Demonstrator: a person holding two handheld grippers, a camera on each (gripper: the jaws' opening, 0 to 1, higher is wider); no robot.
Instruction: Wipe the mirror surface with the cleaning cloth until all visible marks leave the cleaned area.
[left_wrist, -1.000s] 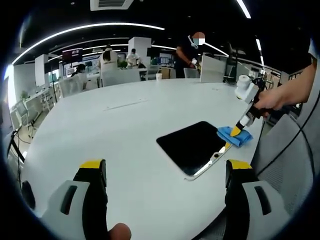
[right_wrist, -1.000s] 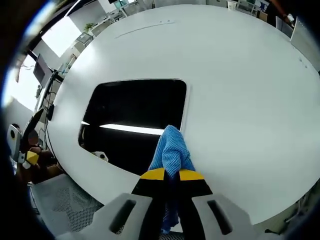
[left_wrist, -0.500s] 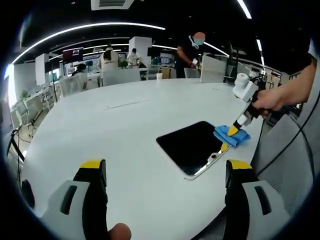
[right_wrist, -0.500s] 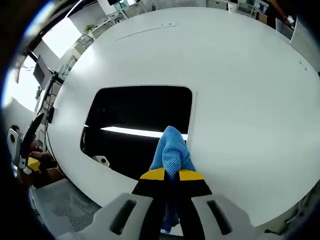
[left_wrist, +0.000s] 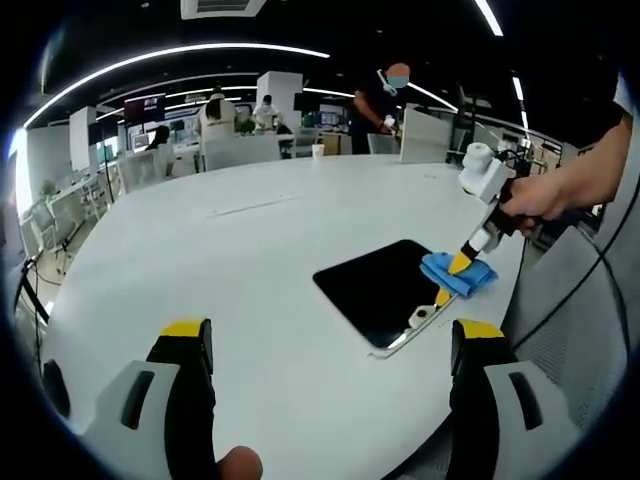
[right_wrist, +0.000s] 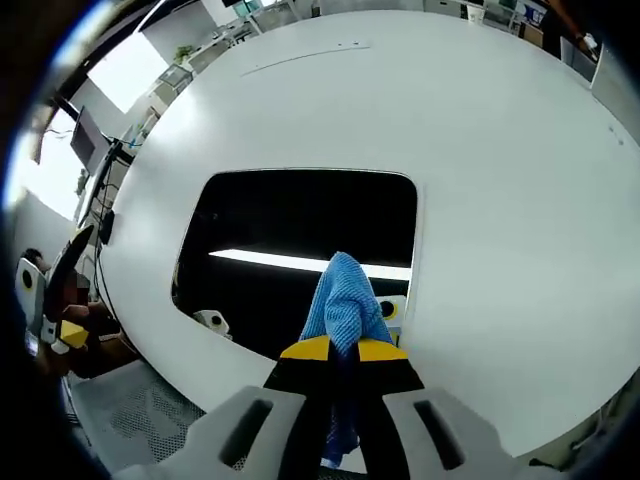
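Left gripper view: the left gripper (left_wrist: 325, 345) was seen low in the picture with its two yellow-tipped fingers (left_wrist: 186, 332) spread wide apart, and nothing was held between them. Beyond them a large round white tabletop (left_wrist: 200, 260) was spread out. A dark rectangular mirror (left_wrist: 383, 287) with rounded corners was laid flat on it, close to the tabletop's edge on the right side of the picture. The right gripper (left_wrist: 462, 262) was held from the right by a person's hand (left_wrist: 535, 198), angled down toward the mirror. A blue cloth (left_wrist: 458, 274) was pinched at its tip and pressed down at the mirror's far right corner, part of it on the glass and part over the rim. A paper cup (left_wrist: 318, 153) was stood at the far edge of the tabletop. Behind it, white desks, partitions and several people were seen in an open office under long strip lights.

Right gripper view: the right gripper (right_wrist: 342, 351) was seen from behind, its fingers (right_wrist: 308, 349) pressed together on the blue cloth (right_wrist: 346, 305), which was bunched upward between them. The cloth was laid against the near edge of the mirror (right_wrist: 300, 225), toward its right corner. A bright strip of ceiling light was reflected across the dark glass. The white tabletop (right_wrist: 500, 180) surrounded the mirror on all sides. At the left edge of the picture, off the tabletop, the left gripper (right_wrist: 55, 325) was partly seen; its state could not be told from there.
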